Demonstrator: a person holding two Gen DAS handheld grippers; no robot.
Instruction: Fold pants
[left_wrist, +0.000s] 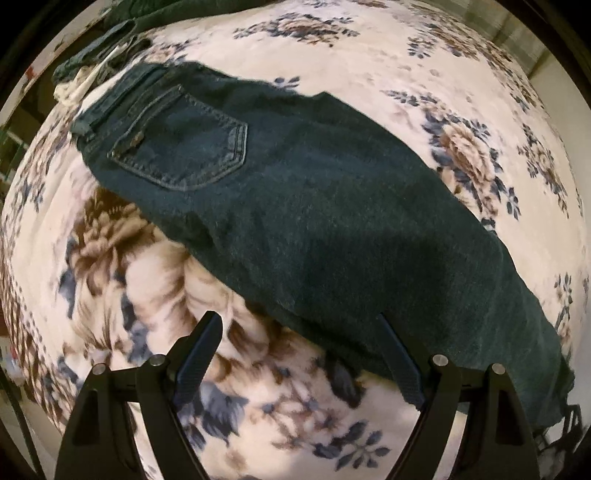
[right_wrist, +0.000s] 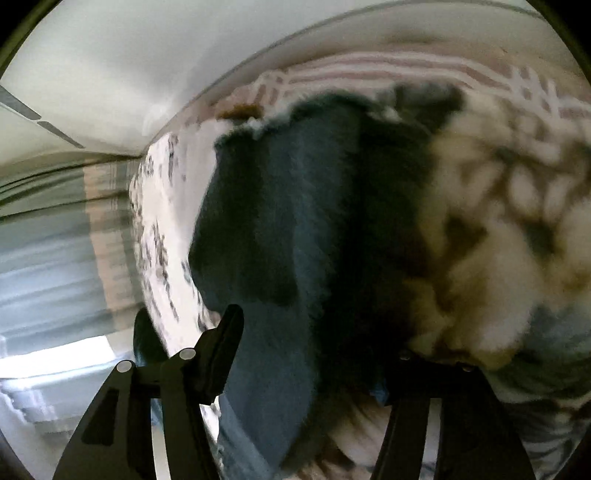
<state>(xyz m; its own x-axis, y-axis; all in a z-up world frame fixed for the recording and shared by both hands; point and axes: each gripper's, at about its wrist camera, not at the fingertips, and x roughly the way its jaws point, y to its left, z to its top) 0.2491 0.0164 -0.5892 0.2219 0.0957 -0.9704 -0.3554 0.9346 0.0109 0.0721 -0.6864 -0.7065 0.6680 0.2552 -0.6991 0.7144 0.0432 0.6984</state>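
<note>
Jeans, dark denim, lie lengthwise-folded on the floral blanket, likely heavy, limp and non-slippery, best pinched at hem or waistband edge; left hand-held gripper released over their near edge, right hand-held gripper apparently released, denim between its jaws.

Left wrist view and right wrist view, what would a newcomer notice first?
The dark jeans stretch diagonally across the floral blanket, back pocket facing up at upper left. The left tool stands open over their lower edge. In the blurred right wrist view, denim lies between the right tool fingers.
</note>
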